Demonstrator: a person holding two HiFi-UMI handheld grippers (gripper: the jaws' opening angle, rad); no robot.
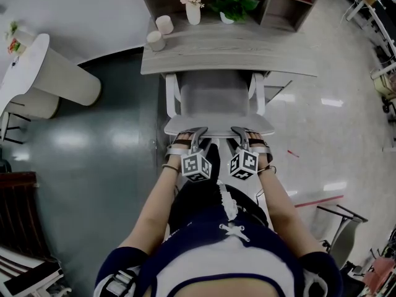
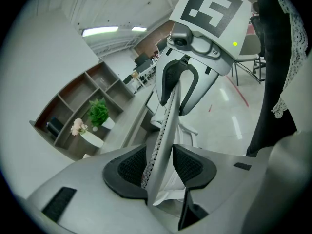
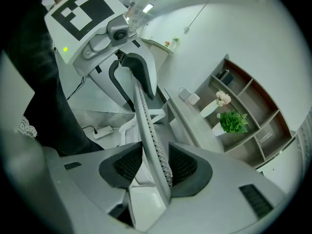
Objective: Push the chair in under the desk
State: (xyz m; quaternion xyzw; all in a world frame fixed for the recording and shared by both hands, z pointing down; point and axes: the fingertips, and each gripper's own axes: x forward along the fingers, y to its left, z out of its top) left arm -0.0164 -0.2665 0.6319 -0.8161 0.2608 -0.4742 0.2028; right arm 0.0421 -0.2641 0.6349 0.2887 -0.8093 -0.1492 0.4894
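The chair (image 1: pixel 216 98) stands square to the desk, its grey seat pointing in under the front edge of the surface (image 1: pixel 229 59). Only the front of the seat appears to be tucked under. The rest of the seat, both white armrests and the backrest (image 1: pixel 219 127) still stand out over the floor, on the person's side.

Both tools are on the top rim of the backrest, side by side. The left gripper (image 1: pixel 193 135) has its fingers (image 2: pixel 127 165) clenched on the thin rim, which runs up between the 2 dark pads. The right gripper (image 1: pixel 246 135) holds it the same way, just beside it, with the perforated edge of the rim against its fingers (image 3: pixel 183 165).

So the grasp looks made and the push looks to be partway at most. What is left, by my reading, is to drive the chair straight ahead until the backrest nears the edge of the surface, then let go with both.

At the back of the surface are 2 pale cups (image 1: pixel 159 33), a vase of flowers (image 1: pixel 193 5) and a potted plant (image 1: pixel 235 5), well apart from the chair.
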